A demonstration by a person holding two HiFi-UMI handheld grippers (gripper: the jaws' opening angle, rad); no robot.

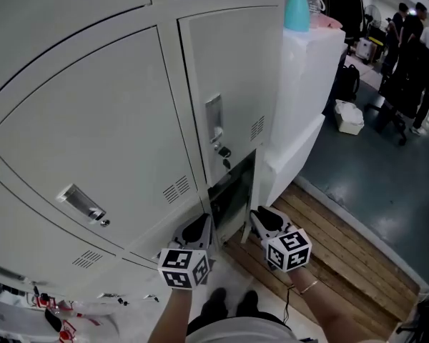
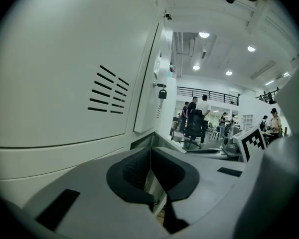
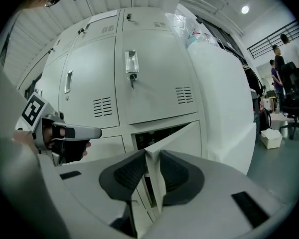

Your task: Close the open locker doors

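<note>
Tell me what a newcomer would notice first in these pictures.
A wall of pale grey lockers fills the head view. The lower right locker door hangs ajar over a dark opening, its edge pinched in the right claw. The left claw is shut and empty beside it.

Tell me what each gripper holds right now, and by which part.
The right gripper grips the open locker door by its free edge. The left gripper holds nothing, jaws together.

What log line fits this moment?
lower locker door: ajar | right gripper: shut on its free edge | left gripper: shut, empty
</note>
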